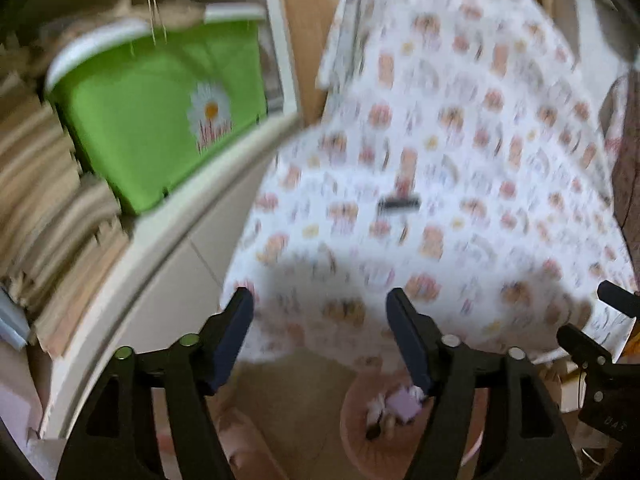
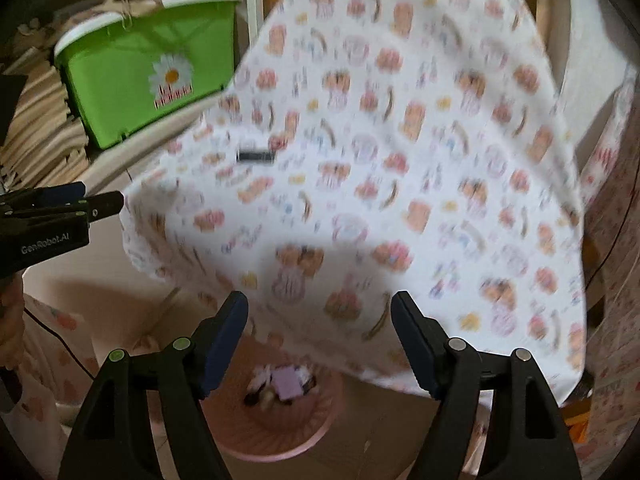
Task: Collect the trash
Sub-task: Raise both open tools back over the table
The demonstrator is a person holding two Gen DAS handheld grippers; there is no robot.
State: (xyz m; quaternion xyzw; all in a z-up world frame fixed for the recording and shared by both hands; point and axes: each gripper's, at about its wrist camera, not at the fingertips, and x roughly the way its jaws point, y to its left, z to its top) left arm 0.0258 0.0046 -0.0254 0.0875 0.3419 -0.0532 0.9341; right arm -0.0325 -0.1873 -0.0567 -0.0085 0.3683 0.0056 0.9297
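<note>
A pink waste bin [image 2: 280,428] stands on the floor below the table edge, with a lilac packet [image 2: 286,386] and other scraps inside; it also shows in the left wrist view [image 1: 360,432]. A small dark flat item [image 1: 399,203] lies on the patterned tablecloth [image 1: 460,140], also seen in the right wrist view [image 2: 256,156]. My left gripper [image 1: 320,308] is open and empty above the table's near edge. My right gripper [image 2: 320,312] is open and empty above the bin. Both views are blurred.
A green tub with a daisy print [image 1: 160,120] sits on a white shelf at the left, beside stacked cardboard [image 1: 48,208]. The left gripper shows at the left edge of the right wrist view [image 2: 60,208].
</note>
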